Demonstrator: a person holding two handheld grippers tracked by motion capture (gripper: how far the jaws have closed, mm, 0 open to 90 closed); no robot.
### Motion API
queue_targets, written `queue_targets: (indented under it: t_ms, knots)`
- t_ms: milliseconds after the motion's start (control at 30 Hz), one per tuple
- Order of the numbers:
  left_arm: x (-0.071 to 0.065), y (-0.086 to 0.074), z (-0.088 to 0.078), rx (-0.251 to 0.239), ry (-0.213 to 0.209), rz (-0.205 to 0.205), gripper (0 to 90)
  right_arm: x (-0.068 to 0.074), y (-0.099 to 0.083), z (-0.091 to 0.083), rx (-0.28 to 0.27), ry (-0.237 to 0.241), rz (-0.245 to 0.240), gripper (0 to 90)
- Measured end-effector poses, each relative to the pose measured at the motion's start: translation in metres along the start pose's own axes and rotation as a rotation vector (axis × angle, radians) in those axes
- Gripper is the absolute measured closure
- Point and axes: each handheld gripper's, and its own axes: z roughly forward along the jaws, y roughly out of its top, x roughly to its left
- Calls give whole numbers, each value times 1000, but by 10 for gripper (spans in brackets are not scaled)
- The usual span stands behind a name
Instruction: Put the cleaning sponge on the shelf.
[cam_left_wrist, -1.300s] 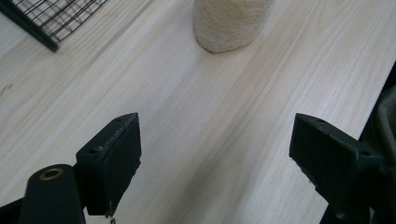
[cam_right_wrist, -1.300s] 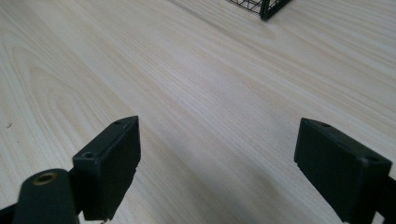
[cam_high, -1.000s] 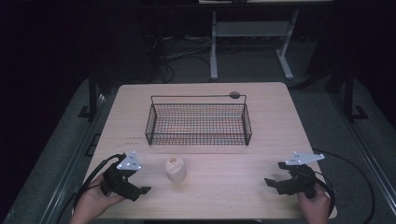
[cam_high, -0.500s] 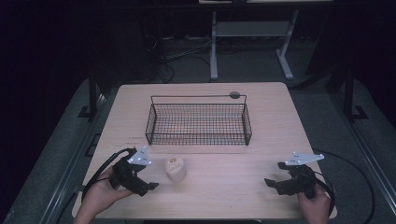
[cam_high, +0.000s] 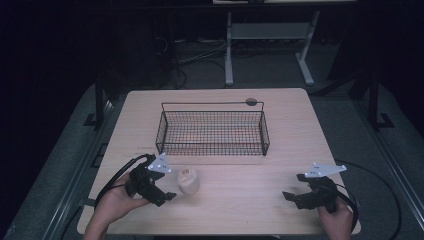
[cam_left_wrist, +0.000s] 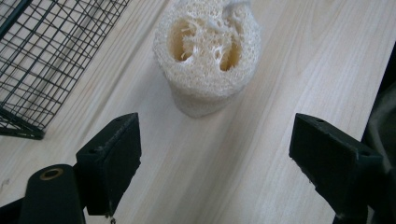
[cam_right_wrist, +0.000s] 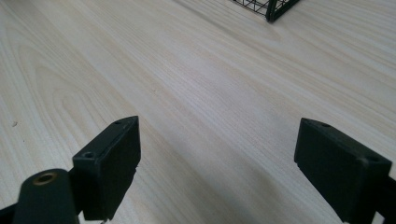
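Just beside the loofah (cam_high: 188, 181), left hand-held gripper (cam_high: 162, 189) gapes wide

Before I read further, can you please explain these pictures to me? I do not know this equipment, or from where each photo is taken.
A person sits at a wooden table and holds a two-jaw hand tool in each hand. The high view looks down from above. The other two pictures come from cameras riding on the tools.

The left gripper is open, its jaws pointing at a pale loofah piece, not touching it. The right gripper is open above bare wood. Behind stands an empty black wire basket. Nothing is held.
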Motion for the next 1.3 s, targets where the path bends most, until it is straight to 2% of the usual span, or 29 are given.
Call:
queue_targets:
  t_ms: [567,1300]
  knots:
    - [1,16,8,21,-21,20,160,1,1,0,-3,1,-11,142]
    - [5,28,16,37,-29,29,160,2,1,1,-3,4,-12,142]
